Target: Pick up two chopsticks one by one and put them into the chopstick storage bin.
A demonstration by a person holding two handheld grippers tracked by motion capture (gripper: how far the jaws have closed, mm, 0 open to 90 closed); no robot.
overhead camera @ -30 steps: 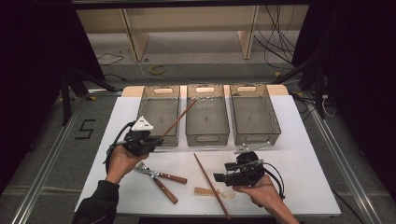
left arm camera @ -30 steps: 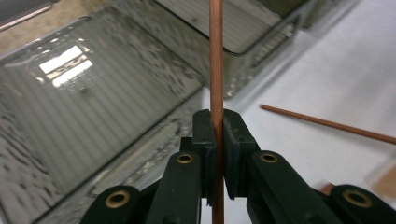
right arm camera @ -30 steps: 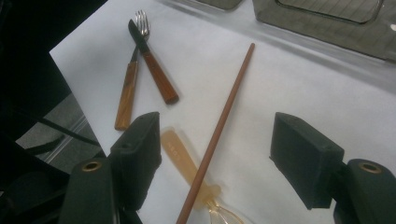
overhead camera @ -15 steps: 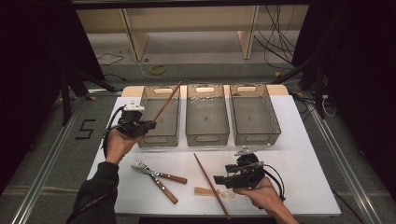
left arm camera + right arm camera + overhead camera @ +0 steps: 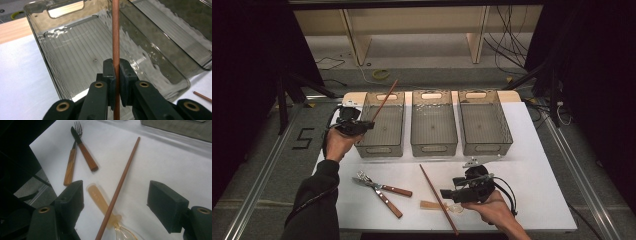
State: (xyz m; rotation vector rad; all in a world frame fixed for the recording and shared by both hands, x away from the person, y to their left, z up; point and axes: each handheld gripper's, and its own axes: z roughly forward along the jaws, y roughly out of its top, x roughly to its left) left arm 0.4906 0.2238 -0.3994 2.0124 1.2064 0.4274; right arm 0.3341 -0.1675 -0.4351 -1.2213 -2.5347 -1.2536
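My left gripper (image 5: 368, 124) (image 5: 115, 68) is shut on a reddish-brown chopstick (image 5: 385, 101) (image 5: 115, 35), which slants up and away over the left clear bin (image 5: 381, 149) (image 5: 75, 47). My right gripper (image 5: 448, 194) (image 5: 118, 196) hovers low near the table's front edge. Its jaws have just been opening and stand wide apart. Between them, on the table, lie a second chopstick (image 5: 434, 191) (image 5: 125, 172) and a clear amber plastic spoon (image 5: 431, 205) (image 5: 98, 197), the chopstick crossing over the spoon. The pads touch neither.
Three clear grey bins stand in a row at the back, with a middle bin (image 5: 433, 148) and a right bin (image 5: 486, 146). A wooden-handled fork (image 5: 388, 203) (image 5: 70, 162) and knife (image 5: 396, 190) (image 5: 85, 155) lie crossed at front left on the white tabletop (image 5: 537, 170).
My left gripper has carried its chopstick away from me and leftward, to beside the left bin. The stick's tip has swung from the middle bin to over the left one. The right hand kept still.
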